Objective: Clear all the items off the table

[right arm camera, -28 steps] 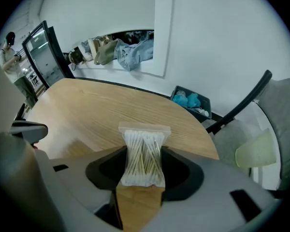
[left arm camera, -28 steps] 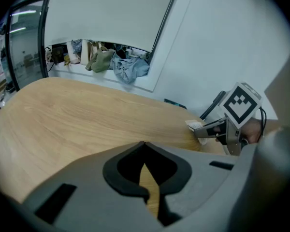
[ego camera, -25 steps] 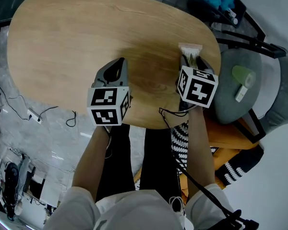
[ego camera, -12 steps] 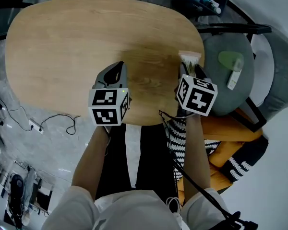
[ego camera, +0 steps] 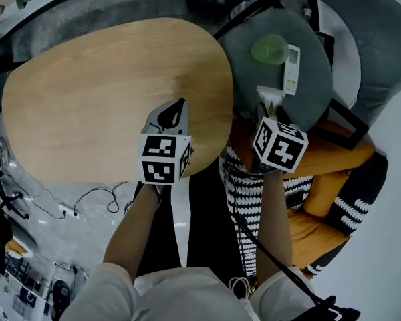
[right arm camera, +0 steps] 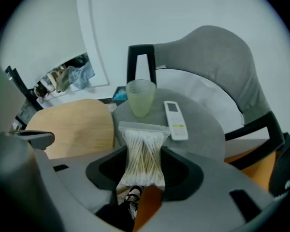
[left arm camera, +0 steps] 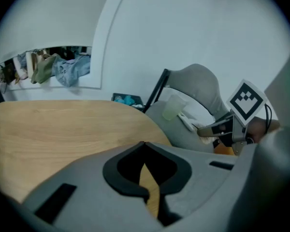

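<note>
Head view: my right hand-held gripper (ego camera: 268, 108) grips the cotton-swab bag (ego camera: 269, 93) over the grey chair (ego camera: 244, 79); my left hand-held gripper (ego camera: 179, 107) hangs beside that chair. Left gripper view: its jaws meet, empty. Right gripper view: bag clamped, nearer than the chair's cup (right arm camera: 141, 96).

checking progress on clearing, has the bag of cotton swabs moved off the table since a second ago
Yes. The bag of cotton swabs, over the right edge of the table before, now hangs past it above the grey chair seat, near the remote.
</note>
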Demonstrator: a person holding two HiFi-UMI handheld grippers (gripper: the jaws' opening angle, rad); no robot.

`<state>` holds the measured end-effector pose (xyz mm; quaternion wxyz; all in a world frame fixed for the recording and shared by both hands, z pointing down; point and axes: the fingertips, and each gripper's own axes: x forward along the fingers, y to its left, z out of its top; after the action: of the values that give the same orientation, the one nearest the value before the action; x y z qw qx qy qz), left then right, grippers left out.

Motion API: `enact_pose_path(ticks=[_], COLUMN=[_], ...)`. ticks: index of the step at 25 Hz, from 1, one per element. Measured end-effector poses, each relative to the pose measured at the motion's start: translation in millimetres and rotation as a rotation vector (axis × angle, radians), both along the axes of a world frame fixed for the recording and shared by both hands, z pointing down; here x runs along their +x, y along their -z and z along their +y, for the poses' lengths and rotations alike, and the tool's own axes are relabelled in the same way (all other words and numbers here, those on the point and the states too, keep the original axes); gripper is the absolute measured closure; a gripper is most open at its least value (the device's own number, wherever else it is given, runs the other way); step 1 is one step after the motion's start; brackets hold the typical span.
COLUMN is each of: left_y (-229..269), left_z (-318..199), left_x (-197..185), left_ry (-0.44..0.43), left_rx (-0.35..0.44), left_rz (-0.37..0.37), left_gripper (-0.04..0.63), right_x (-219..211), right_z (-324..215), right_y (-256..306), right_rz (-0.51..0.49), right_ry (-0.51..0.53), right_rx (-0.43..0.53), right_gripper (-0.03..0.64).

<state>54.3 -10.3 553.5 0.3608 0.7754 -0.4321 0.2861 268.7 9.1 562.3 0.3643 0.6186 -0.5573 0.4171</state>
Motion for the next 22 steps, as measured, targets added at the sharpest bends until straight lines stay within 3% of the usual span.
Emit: enact_pose_path(ticks=[11, 18, 22], left_y=[-14.2, -29.1, -34.1], left_z=[9.2, -5.6, -21.4], left_x=[124.8, 160.8, 189.2], left_ry=[-0.174, -0.193, -0.201], left_rx=[-0.009, -0.028, -0.037], left_rz=[-0.015, -0.047, -0.021], left_gripper=[0.592, 0.592, 0.592], right_x=[105.2, 144.1, 166.7], right_z=[32.8, 26.3, 16.0], right_y=[-9.5, -33.4, -47.3], right_rz=[-0.045, -0.061, -0.039], right_ry=[-0.179, -0.226, -0.226], right_rx=[0.008, -0.014, -0.023], right_gripper=[0.394, 0.394, 0.393])
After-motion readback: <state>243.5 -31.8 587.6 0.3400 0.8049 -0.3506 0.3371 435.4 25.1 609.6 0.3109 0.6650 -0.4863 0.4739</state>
